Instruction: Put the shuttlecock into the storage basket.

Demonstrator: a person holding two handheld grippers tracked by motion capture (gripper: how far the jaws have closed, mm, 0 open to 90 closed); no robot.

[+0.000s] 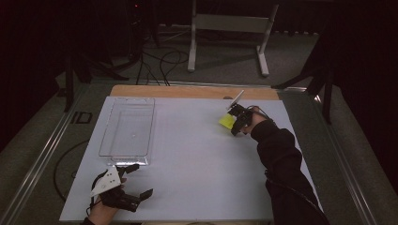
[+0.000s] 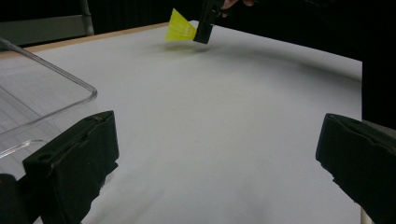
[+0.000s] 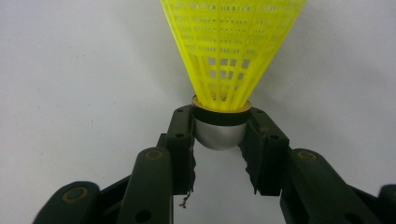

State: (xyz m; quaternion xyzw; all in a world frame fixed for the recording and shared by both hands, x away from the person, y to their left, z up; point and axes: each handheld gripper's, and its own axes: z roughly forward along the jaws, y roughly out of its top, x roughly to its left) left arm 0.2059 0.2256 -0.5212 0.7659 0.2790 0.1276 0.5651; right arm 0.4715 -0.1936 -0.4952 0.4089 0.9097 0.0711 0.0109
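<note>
A yellow plastic shuttlecock (image 3: 232, 51) with a grey rounded head is clamped at its head between the jaws of my right gripper (image 3: 219, 133), its mesh skirt pointing away from the camera. In the high view the shuttlecock (image 1: 227, 121) and right gripper (image 1: 236, 123) are at the far right of the white board. From the left gripper view the shuttlecock (image 2: 180, 29) shows far off, just above the board. My left gripper (image 1: 137, 180) rests open at the near left, its jaws wide apart with nothing between them.
A clear plastic tray (image 1: 127, 129) lies empty at the left of the white board (image 1: 197, 154), just beyond the left gripper. The tray's corner (image 2: 70, 79) shows close to the left jaw. A white metal stand (image 1: 230, 33) is on the floor behind the table.
</note>
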